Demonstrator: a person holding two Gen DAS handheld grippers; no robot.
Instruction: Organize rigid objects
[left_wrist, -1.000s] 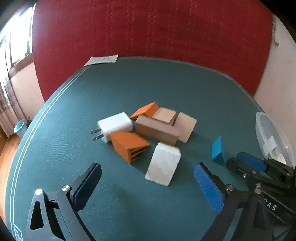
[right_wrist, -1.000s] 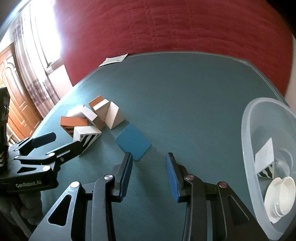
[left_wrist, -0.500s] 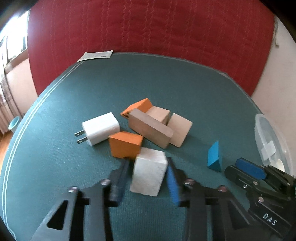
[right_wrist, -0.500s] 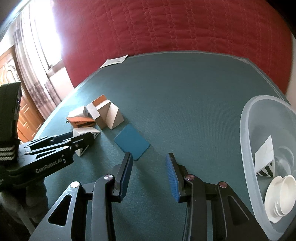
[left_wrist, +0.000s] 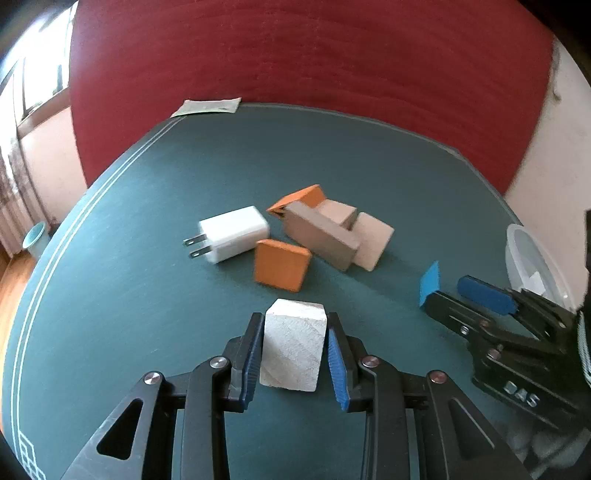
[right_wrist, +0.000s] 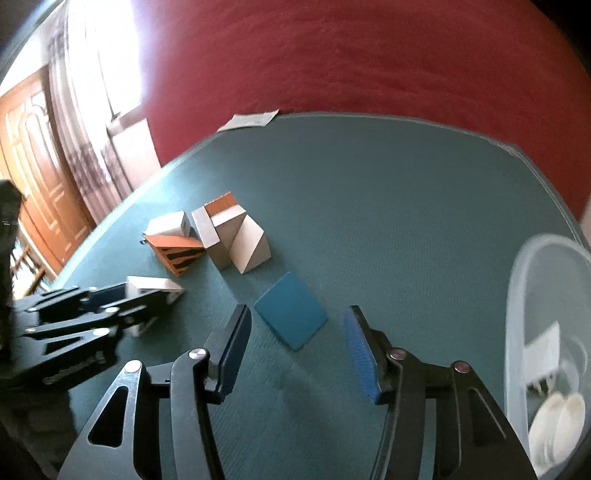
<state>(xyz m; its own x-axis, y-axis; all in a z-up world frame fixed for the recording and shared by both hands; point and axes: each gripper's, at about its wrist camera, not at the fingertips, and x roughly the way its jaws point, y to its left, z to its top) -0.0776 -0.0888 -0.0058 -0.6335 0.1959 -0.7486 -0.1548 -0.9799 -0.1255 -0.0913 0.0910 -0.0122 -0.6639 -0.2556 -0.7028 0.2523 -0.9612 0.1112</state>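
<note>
My left gripper (left_wrist: 293, 356) is shut on a white wedge block (left_wrist: 293, 349), gripped by both blue pads low over the green table (left_wrist: 129, 295). Beyond it lie an orange block (left_wrist: 282, 264), a white plug charger (left_wrist: 234, 232), a second orange block (left_wrist: 299, 197) and tan wooden blocks (left_wrist: 328, 234). A blue wedge (right_wrist: 291, 314) lies flat just ahead of my right gripper (right_wrist: 295, 352). The right jaws are opening, with nothing between them. In the right wrist view the left gripper (right_wrist: 110, 306) holds the white block (right_wrist: 153, 286) at the left.
A clear plastic tub (right_wrist: 546, 332) with white pieces inside stands at the table's right edge. A paper slip (left_wrist: 208, 107) lies at the far edge, before a red quilted backdrop (left_wrist: 295, 55). A wooden door (right_wrist: 40, 177) and curtains stand at the left.
My left gripper closed from wide open onto the white wedge block. The orange striped block was nudged and turned. My right gripper's jaws have spread wider in front of the blue wedge.
</note>
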